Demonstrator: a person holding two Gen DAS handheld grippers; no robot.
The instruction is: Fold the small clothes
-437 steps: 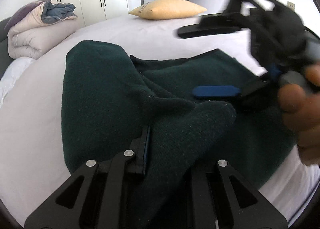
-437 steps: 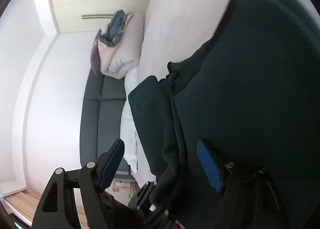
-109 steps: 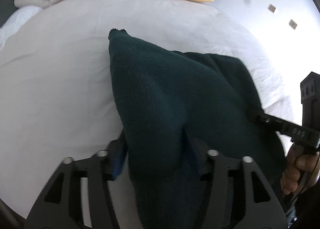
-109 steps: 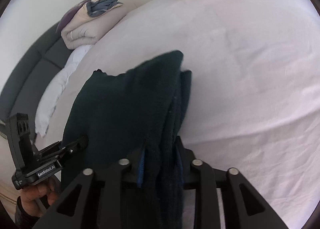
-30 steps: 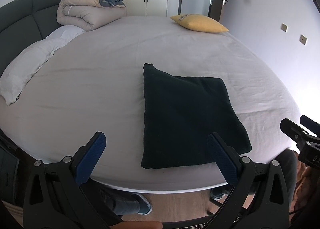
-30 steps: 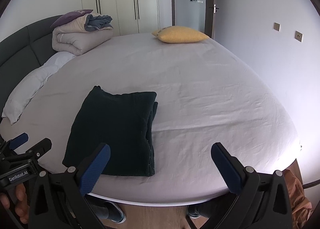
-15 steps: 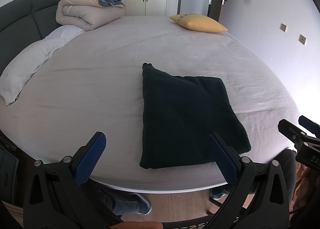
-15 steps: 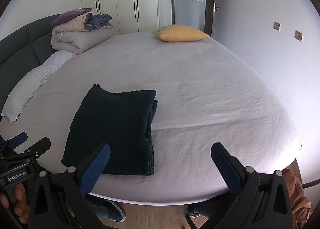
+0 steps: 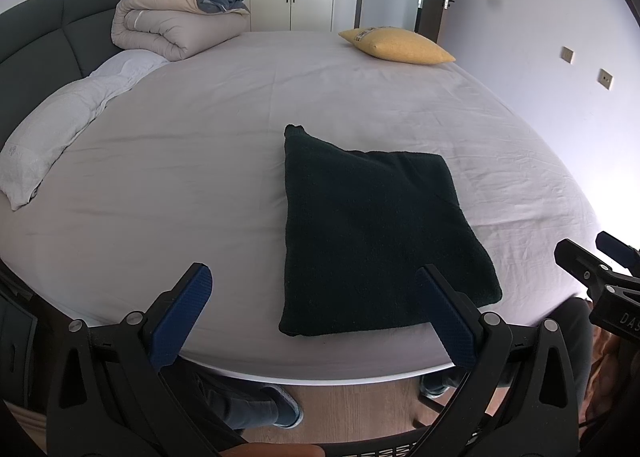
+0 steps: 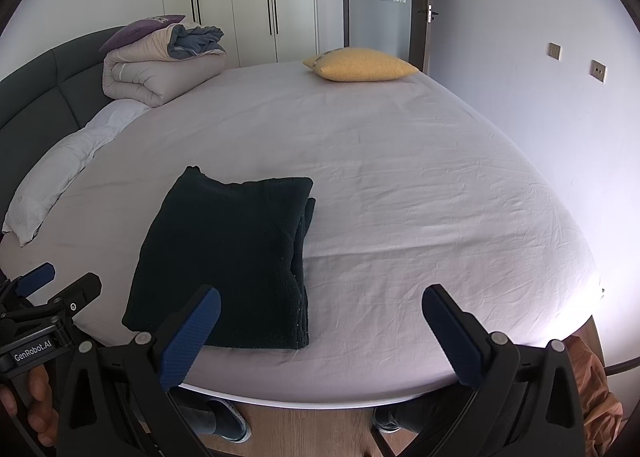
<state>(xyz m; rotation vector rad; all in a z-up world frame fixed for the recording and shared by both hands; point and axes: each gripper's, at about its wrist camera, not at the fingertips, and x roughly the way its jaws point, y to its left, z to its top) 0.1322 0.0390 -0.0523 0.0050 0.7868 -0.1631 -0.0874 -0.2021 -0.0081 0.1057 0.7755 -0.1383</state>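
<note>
A dark green garment [image 9: 376, 229] lies folded into a flat rectangle near the front edge of the bed [image 9: 200, 145]. It also shows in the right wrist view [image 10: 228, 257], with its stacked layers along the right side. My left gripper [image 9: 316, 297] is open and empty, held back from the bed's edge in front of the garment. My right gripper [image 10: 320, 313] is open and empty, also back from the edge, to the right of the garment. Each gripper shows at the edge of the other's view.
A yellow pillow [image 9: 396, 44] lies at the far side of the bed. A rolled duvet [image 9: 176, 25] and a white pillow [image 9: 56, 129] sit at the left by the dark headboard [image 9: 36, 49]. Wardrobes and a door stand behind. Wooden floor lies below the bed's front edge.
Over the last second hardly anything moved. Earlier, both grippers were shut on the garment and folding it; they have since let go and drawn back from the bed.
</note>
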